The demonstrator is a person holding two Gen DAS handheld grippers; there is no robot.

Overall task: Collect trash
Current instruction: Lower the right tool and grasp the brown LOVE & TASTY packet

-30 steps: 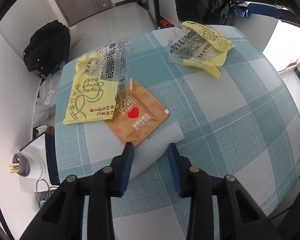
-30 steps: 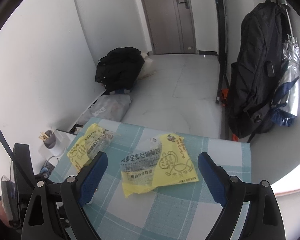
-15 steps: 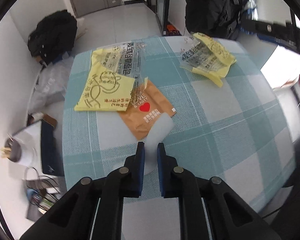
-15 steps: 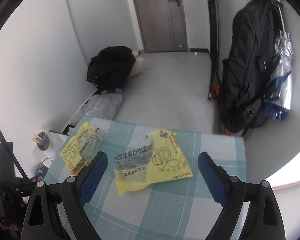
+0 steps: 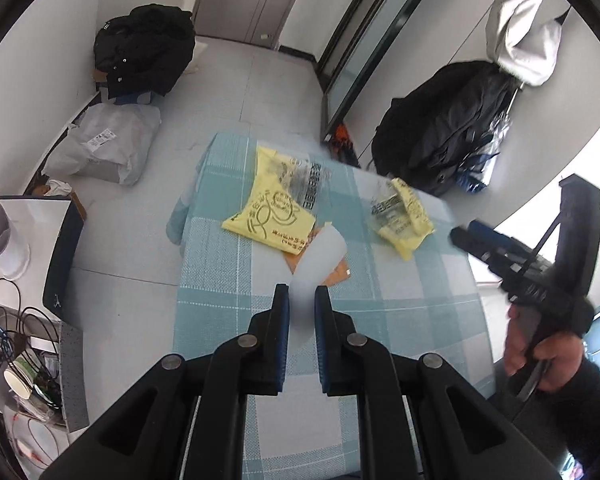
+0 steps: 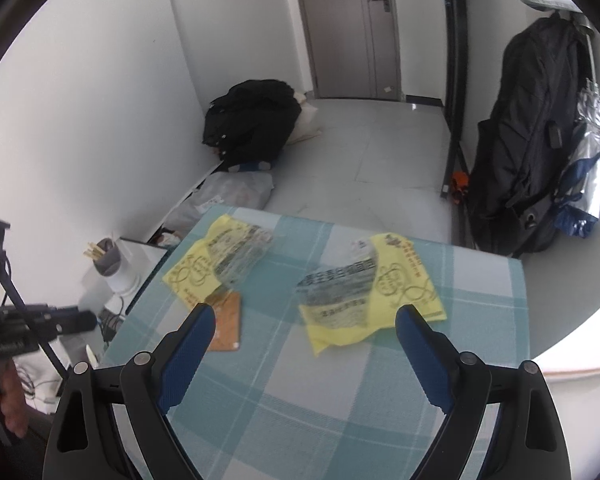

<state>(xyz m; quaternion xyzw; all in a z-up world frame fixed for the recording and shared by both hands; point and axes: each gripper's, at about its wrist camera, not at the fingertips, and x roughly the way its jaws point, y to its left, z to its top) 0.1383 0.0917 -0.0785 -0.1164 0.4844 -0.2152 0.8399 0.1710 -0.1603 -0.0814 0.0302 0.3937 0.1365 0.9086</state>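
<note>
Yellow wrapper (image 6: 374, 298) lies dead ahead of right gripper (image 6: 304, 326), jaws spread wide, near table's (image 6: 488, 312) far edge; white sheet (image 5: 318, 264) pinched in left gripper (image 5: 301, 300).

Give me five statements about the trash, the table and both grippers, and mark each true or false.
1. The left gripper is shut on a white sheet. True.
2. The right gripper holds a yellow wrapper. False: its jaws are wide apart and empty.
3. Two yellow wrappers lie on the checked tablecloth. True.
4. The orange packet lies on the floor. False: it is on the table.
5. The tablecloth is red. False: teal and white.
</note>
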